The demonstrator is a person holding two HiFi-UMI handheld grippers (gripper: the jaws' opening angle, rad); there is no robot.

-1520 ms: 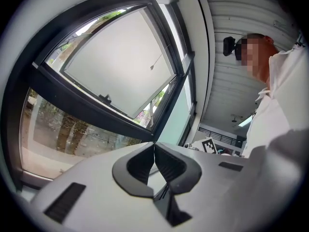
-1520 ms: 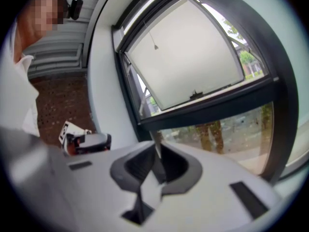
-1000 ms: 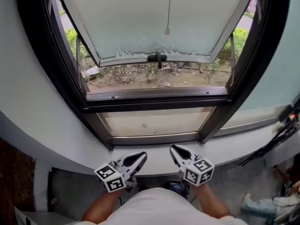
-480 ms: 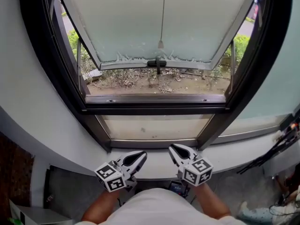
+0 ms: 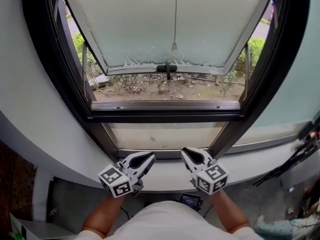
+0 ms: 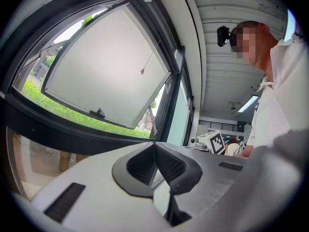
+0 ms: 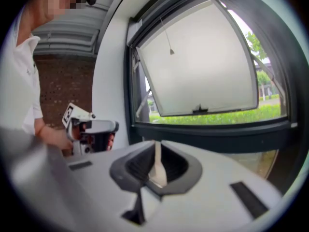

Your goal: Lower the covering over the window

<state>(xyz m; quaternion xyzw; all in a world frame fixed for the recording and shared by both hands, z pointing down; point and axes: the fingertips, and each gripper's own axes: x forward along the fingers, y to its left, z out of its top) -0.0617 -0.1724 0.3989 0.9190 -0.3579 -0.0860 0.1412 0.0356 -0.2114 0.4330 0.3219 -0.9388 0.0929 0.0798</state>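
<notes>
A thin pull cord with a small weight (image 5: 174, 46) hangs in front of the frosted, tilted-out window pane (image 5: 150, 24); the covering itself is out of view above. The pull also shows in the left gripper view (image 6: 143, 72) and the right gripper view (image 7: 171, 51). My left gripper (image 5: 151, 156) and right gripper (image 5: 185, 152) hover side by side at the white sill (image 5: 165, 176), well below the cord. Both are shut with nothing held. The left gripper's jaws (image 6: 154, 146) meet; the right gripper's jaws (image 7: 157, 149) leave only a pale sliver.
A dark window frame (image 5: 165, 111) surrounds the opening, with a black handle (image 5: 167, 68) on the pane's lower edge. A fixed lower pane (image 5: 165, 135) sits beneath. Cables (image 5: 295, 151) lie on the sill at right. Shrubs and ground show outside.
Both grippers have risen a little, from below the sill's front edge up to the sill. Their jaws stay shut.
</notes>
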